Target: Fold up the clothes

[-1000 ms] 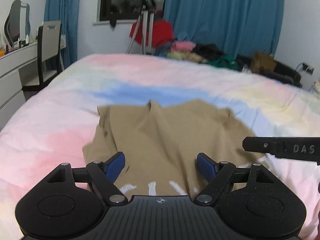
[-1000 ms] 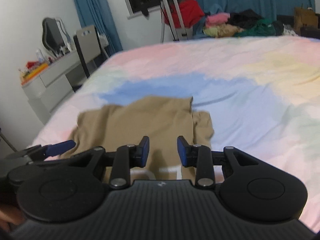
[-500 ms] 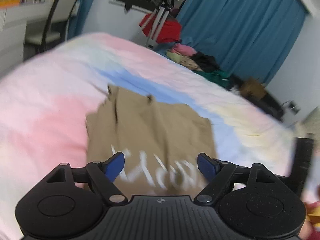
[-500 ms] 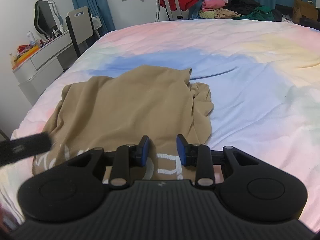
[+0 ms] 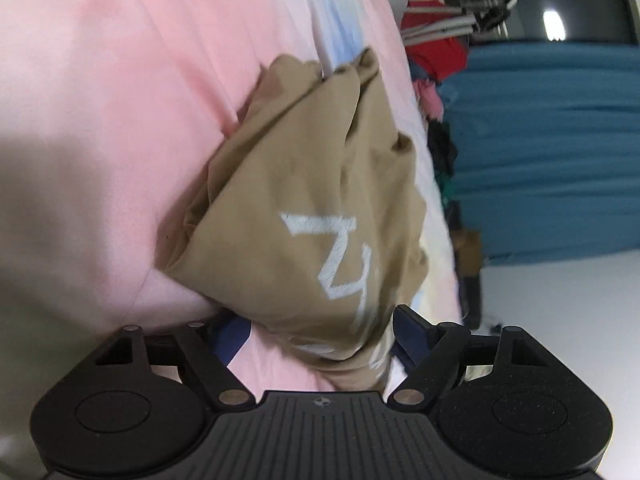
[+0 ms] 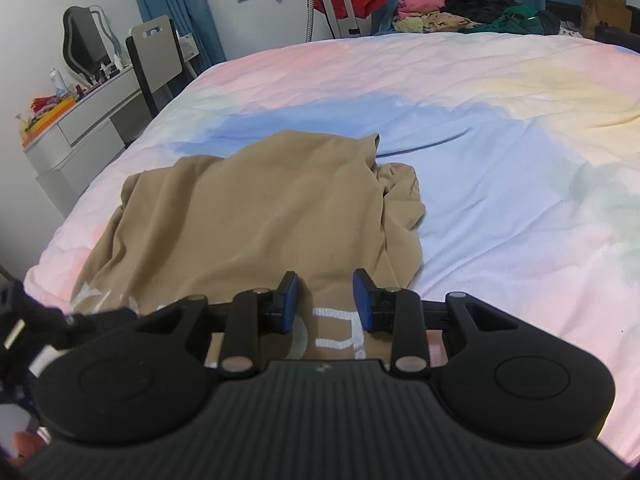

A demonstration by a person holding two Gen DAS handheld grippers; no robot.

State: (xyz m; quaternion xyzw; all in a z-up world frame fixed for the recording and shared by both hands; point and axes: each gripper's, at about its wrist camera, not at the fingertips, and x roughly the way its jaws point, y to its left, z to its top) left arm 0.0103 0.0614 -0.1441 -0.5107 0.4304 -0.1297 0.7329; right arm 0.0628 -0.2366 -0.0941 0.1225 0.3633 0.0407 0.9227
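- Tan cloth, a rumpled garment (image 6: 256, 216) with white lettering, is lying on the near part of the bed (image 6: 500, 152), spreading away from both tools.
- The right tool (image 6: 325, 304) is hovering over the near hem of the garment, just above the white lettering, with its blue pads standing partly apart and nothing pinched between them.
- The left tool (image 5: 320, 332) is sitting rolled onto its side, so the room is appearing tipped in its view; its jaws are spread wide and the near edge of the garment (image 5: 312, 200) is bunching between them. Whether the pads are touching the cloth I cannot tell.
- The bedsheet is showing pastel patches of pink, blue and yellow, with the garment lying where pink meets blue.
- Beyond the bed on the left, a grey chair (image 6: 158, 56) is standing beside a white dresser (image 6: 80, 120) crowded with small items.
- At the far end, a heap of clothes (image 6: 460, 12) is lying past the bed, by a tripod (image 6: 336, 4) and blue curtains (image 5: 552, 148).
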